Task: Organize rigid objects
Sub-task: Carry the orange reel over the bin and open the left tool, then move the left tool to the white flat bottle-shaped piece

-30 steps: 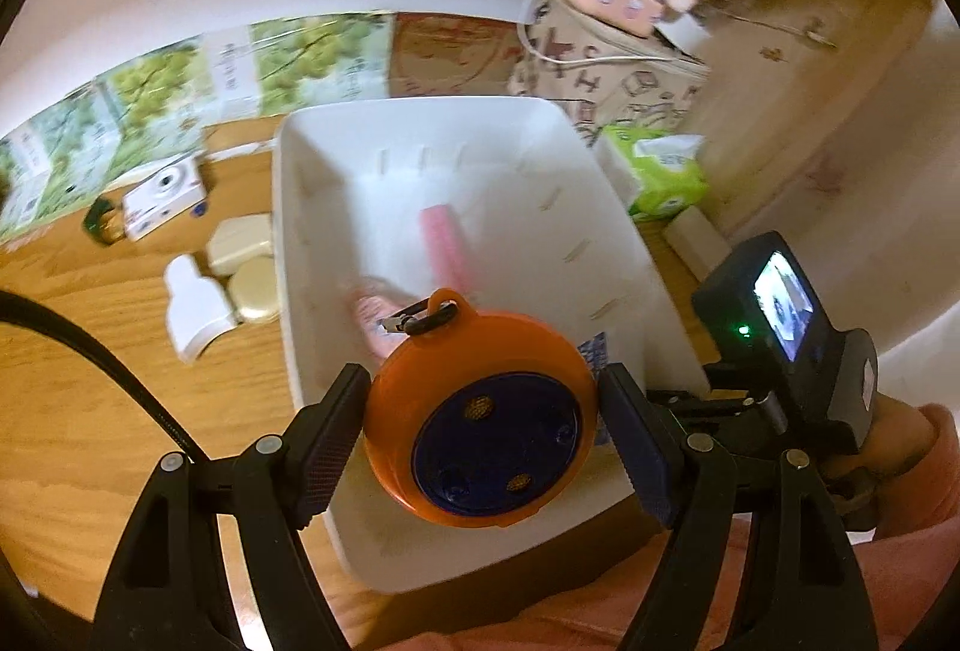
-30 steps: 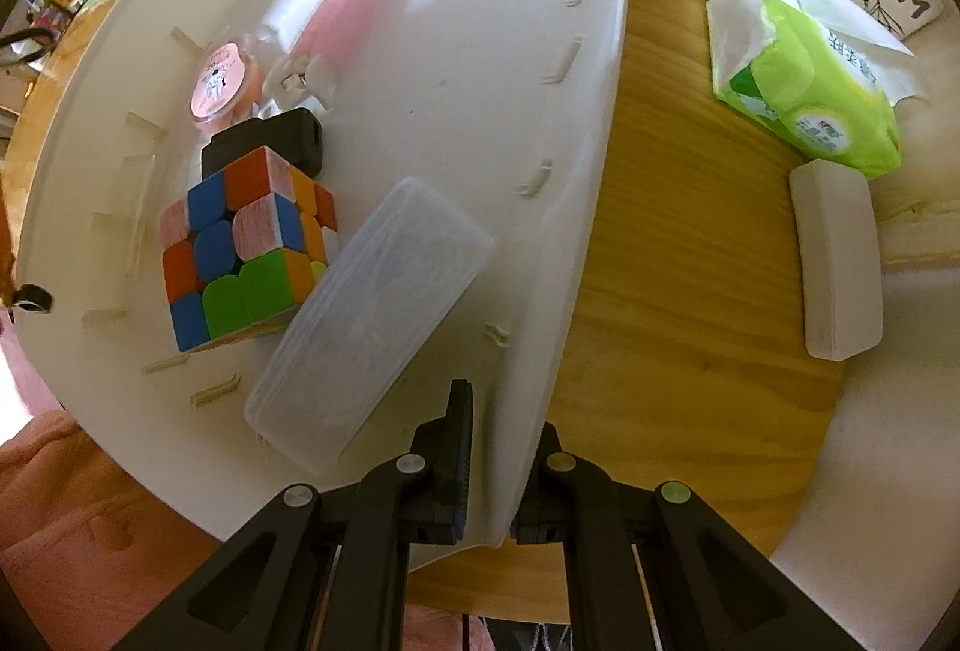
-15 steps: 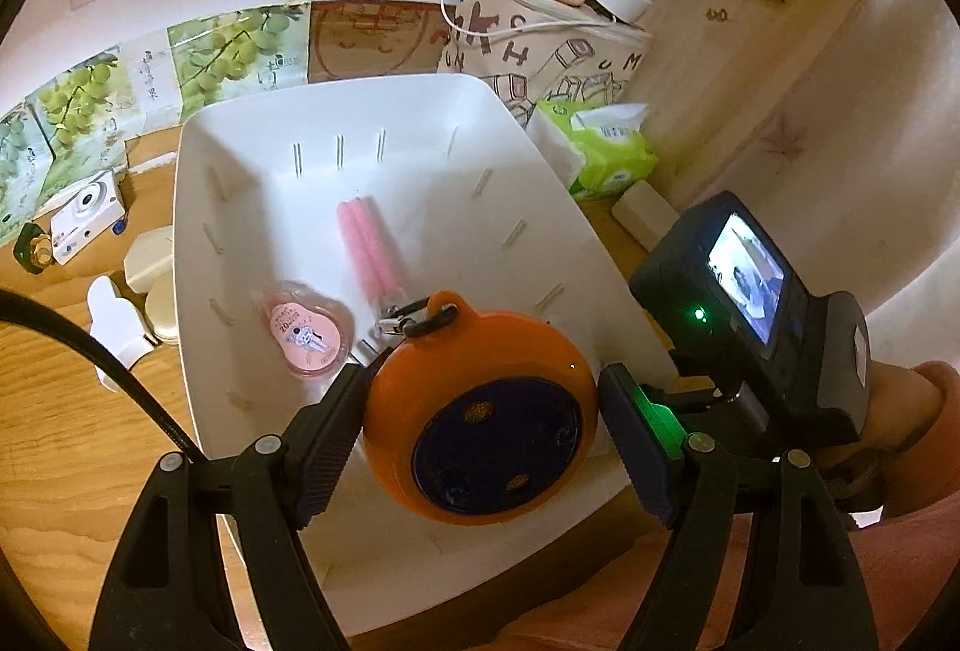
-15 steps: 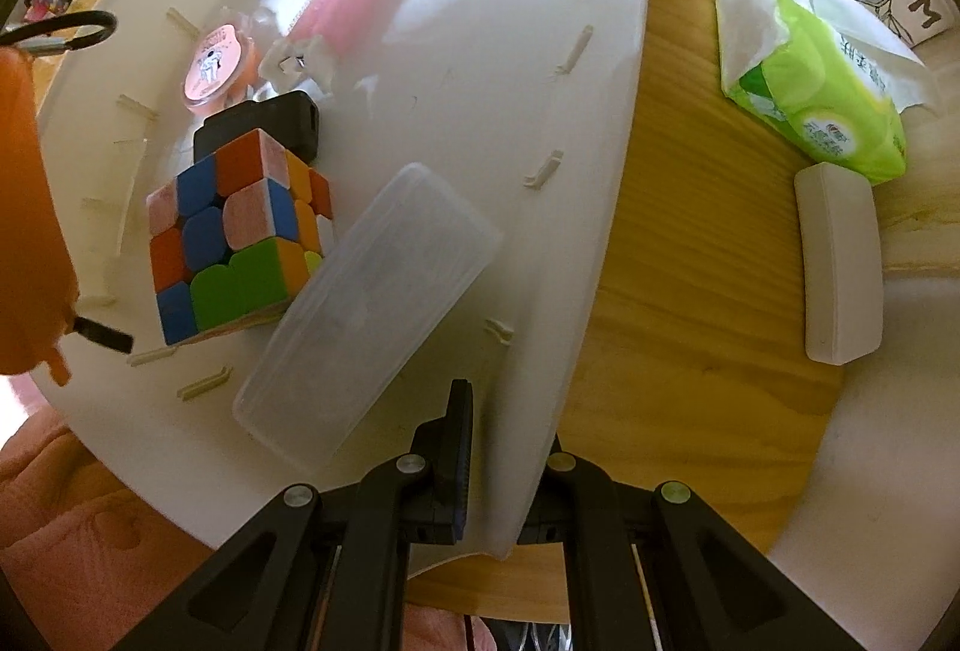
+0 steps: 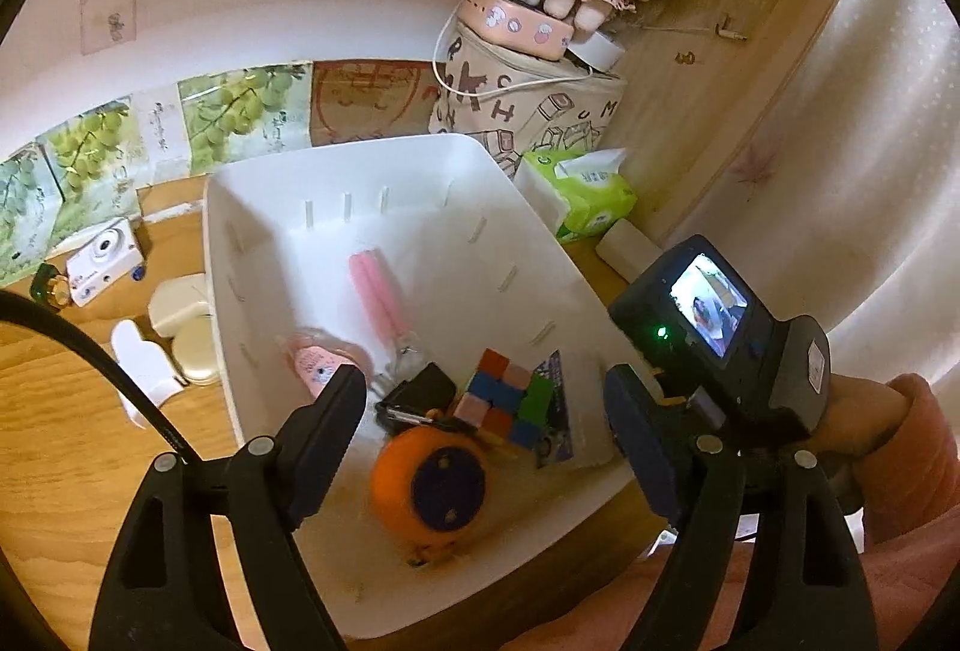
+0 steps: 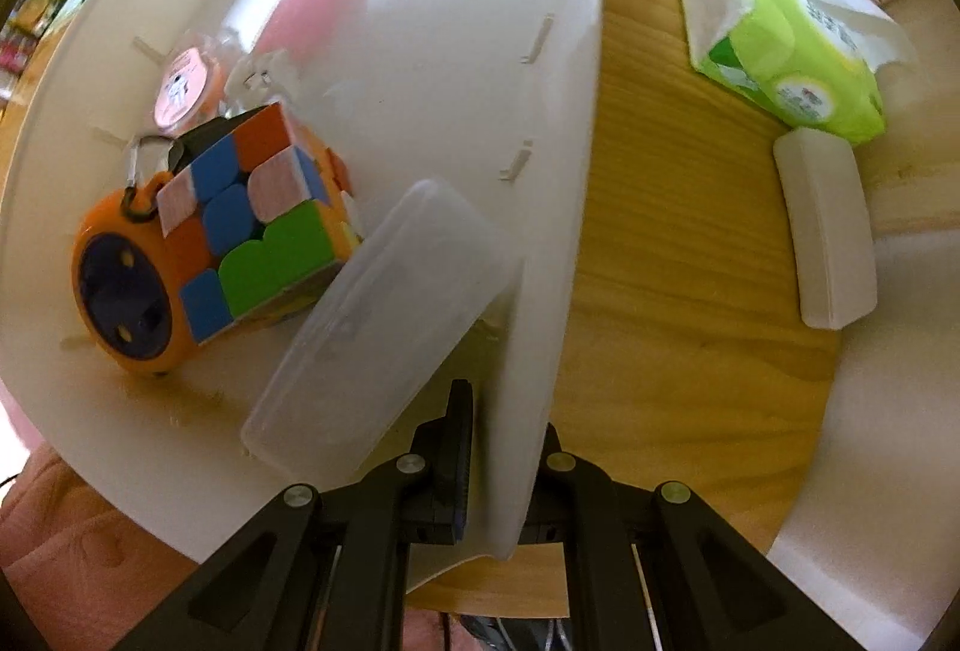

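A white bin (image 5: 516, 207) sits on the wooden table. Inside lie an orange round gadget with a blue face (image 5: 429, 492), a colour cube (image 5: 504, 396), a black block (image 5: 420, 387), a pink tube (image 5: 375, 285), a pink round case (image 5: 315, 363) and a clear plastic box (image 6: 384, 321). My left gripper (image 5: 483, 435) is open above the bin, empty, with the orange gadget (image 6: 123, 291) below it. My right gripper (image 6: 504, 447) is shut on the bin's right wall (image 6: 558, 231).
Left of the bin lie a white toy camera (image 5: 102, 258), cream cases (image 5: 180, 315) and a white holder (image 5: 141, 369). A green tissue pack (image 6: 786, 51) and a white case (image 6: 825, 228) lie to its right. A printed bag with a doll (image 5: 528, 93) stands behind.
My left gripper opened and let go of the orange gadget, which now lies in the bin beside the cube. The right gripper still clamps the bin wall.
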Available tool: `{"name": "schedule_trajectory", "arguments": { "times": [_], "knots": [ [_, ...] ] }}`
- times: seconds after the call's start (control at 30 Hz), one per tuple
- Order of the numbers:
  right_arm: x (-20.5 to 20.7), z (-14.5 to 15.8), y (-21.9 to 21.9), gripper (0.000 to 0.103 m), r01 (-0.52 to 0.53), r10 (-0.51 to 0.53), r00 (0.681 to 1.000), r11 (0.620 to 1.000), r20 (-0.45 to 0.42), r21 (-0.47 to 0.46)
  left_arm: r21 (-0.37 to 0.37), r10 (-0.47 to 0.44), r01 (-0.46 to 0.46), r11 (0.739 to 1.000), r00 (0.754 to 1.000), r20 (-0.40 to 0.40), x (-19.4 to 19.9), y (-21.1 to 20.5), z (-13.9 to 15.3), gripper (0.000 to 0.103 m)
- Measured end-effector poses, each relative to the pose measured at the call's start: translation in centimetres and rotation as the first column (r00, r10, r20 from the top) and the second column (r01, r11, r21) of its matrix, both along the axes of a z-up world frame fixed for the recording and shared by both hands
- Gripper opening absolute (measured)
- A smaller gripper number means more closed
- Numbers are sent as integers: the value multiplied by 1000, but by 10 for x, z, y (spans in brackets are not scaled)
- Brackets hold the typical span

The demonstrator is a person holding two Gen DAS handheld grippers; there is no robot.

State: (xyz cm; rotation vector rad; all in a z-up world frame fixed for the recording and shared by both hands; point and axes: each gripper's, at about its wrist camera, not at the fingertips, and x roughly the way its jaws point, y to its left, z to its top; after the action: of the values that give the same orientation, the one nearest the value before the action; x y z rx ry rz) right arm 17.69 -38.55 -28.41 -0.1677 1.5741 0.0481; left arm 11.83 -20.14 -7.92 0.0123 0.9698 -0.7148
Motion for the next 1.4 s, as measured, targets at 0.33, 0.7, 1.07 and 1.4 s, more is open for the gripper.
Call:
{"name": "schedule_trajectory", "arguments": {
  "times": [0.33,0.7,1.07,1.4],
  "knots": [
    [1,-2,-22,8,162,-163,986,986,29,30,49,21,-21,999,1000,-2,4,54,6,84],
    [5,-7,-55,9,274,-276,961,959,30,67,111,65,-59,992,997,-48,28,119,-2,84],
    [6,0,-70,10,324,-326,945,944,34,61,224,39,-21,974,997,-73,66,157,-24,84],
    [6,-1,-54,12,352,-353,935,936,36,27,317,-50,84,945,992,-112,110,155,-60,88]
  ]
}}
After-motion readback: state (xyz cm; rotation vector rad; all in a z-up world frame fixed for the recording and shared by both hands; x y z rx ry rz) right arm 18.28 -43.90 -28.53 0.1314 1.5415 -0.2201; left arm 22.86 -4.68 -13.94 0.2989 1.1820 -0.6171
